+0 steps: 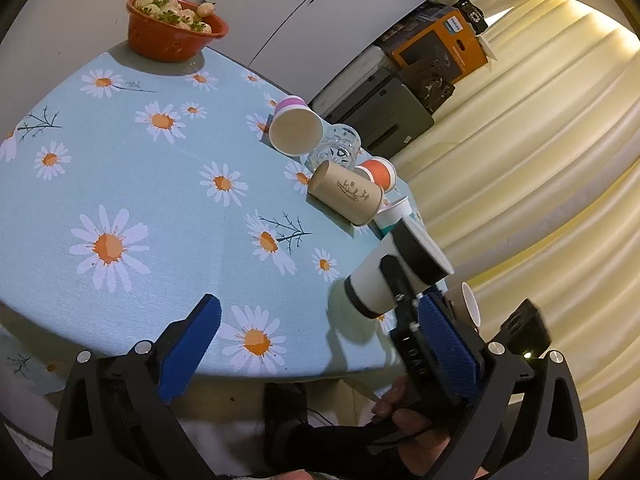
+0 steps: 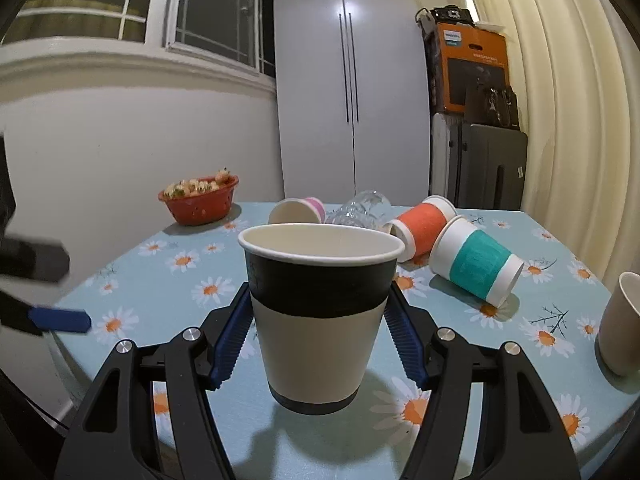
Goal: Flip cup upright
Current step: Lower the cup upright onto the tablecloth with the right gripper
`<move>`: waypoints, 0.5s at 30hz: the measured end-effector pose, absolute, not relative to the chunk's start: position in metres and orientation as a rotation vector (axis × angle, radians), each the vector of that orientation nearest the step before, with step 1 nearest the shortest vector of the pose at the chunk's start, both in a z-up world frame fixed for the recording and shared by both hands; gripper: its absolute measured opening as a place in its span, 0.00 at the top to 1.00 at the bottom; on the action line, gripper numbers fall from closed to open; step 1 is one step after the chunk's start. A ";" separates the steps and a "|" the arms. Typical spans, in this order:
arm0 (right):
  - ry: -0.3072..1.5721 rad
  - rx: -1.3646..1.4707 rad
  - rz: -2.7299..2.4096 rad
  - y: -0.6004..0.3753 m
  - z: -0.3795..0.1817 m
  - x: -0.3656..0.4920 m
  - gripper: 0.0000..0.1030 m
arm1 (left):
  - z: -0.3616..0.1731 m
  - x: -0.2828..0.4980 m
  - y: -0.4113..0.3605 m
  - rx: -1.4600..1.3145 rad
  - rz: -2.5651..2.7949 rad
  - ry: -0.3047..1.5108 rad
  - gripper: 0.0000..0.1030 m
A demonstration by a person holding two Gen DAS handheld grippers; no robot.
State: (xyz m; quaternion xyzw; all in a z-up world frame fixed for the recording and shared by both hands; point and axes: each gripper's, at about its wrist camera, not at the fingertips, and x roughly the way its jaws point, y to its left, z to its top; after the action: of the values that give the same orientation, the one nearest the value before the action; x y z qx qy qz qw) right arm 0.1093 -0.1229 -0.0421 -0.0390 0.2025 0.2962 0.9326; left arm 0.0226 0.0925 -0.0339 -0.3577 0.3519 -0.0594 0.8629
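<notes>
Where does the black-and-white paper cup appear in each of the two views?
Left wrist view: the black-and-white cup is at lower right, partly hidden by the right gripper closed on it.
Right wrist view: it stands upright at centre, between the blue fingers.
Shared landmark: the red bowl at the table's far side.

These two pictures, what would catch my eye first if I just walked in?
Probably the black-banded paper cup, upright and gripped between the blue pads of the right gripper over the daisy tablecloth. Behind it a jumble of cups lies tipped over, among them an orange cup and a teal cup. A red bowl sits at the far left corner.
</notes>
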 end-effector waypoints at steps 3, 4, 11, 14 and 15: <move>0.402 -0.100 0.606 -0.120 -0.050 0.107 0.37 | -0.034 0.022 0.094 -0.752 -0.103 0.731 0.07; 0.404 -0.101 0.604 -0.120 -0.053 0.107 0.37 | -0.033 0.021 0.094 -0.752 -0.100 0.728 0.07; 0.399 -0.106 0.590 -0.120 -0.063 0.109 0.36 | -0.034 0.020 0.094 -0.760 -0.107 0.725 0.07; 0.388 -0.104 0.591 -0.118 -0.065 0.108 0.36 | -0.034 0.019 0.094 -0.746 -0.089 0.723 0.07; 0.378 -0.118 0.590 -0.117 -0.066 0.107 0.36 | -0.034 0.019 0.094 -0.743 -0.081 0.722 0.07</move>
State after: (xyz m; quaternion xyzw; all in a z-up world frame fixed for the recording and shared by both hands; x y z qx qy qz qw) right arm 0.1069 -0.1168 -0.0655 -0.0579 0.1851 0.2887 0.9376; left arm 0.0185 0.0937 -0.0338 -0.3550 0.3448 -0.0385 0.8681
